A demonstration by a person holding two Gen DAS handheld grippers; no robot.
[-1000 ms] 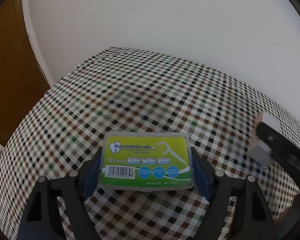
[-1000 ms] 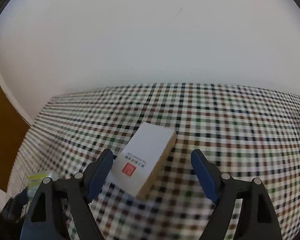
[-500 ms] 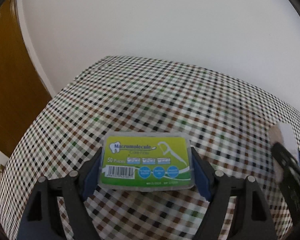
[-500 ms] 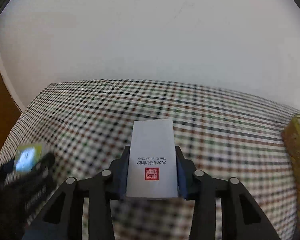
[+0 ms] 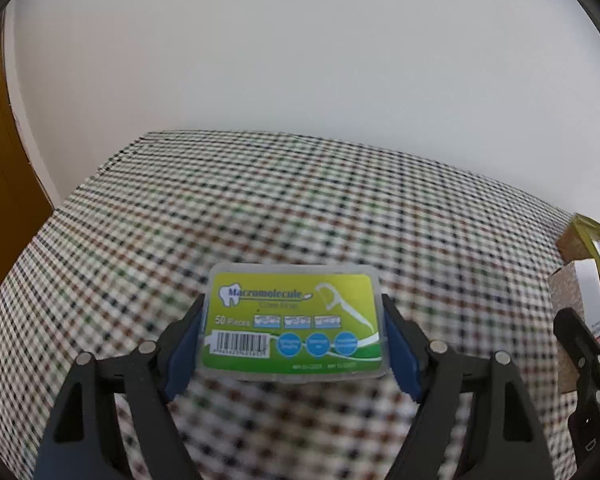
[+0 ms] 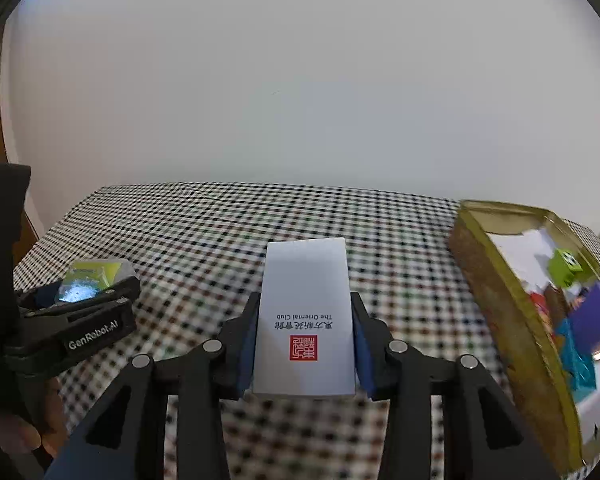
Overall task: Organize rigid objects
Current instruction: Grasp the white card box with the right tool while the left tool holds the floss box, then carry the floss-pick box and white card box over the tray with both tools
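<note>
A checked tablecloth (image 6: 228,232) covers the table. To the right gripper's (image 6: 304,340) right, an open gold tin (image 6: 496,292) rests on it.

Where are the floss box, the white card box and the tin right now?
floss box (image 5: 294,322): left wrist view, middle of its green label.
white card box (image 6: 305,320): right wrist view, middle of its top face.
tin (image 6: 496,280): right wrist view, its near gold wall.

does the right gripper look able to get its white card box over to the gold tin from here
Probably yes. The right gripper is shut on the white card box, and the open gold tin sits just to its right, with only bare checked cloth between them. The left gripper is off on the other side.
</note>
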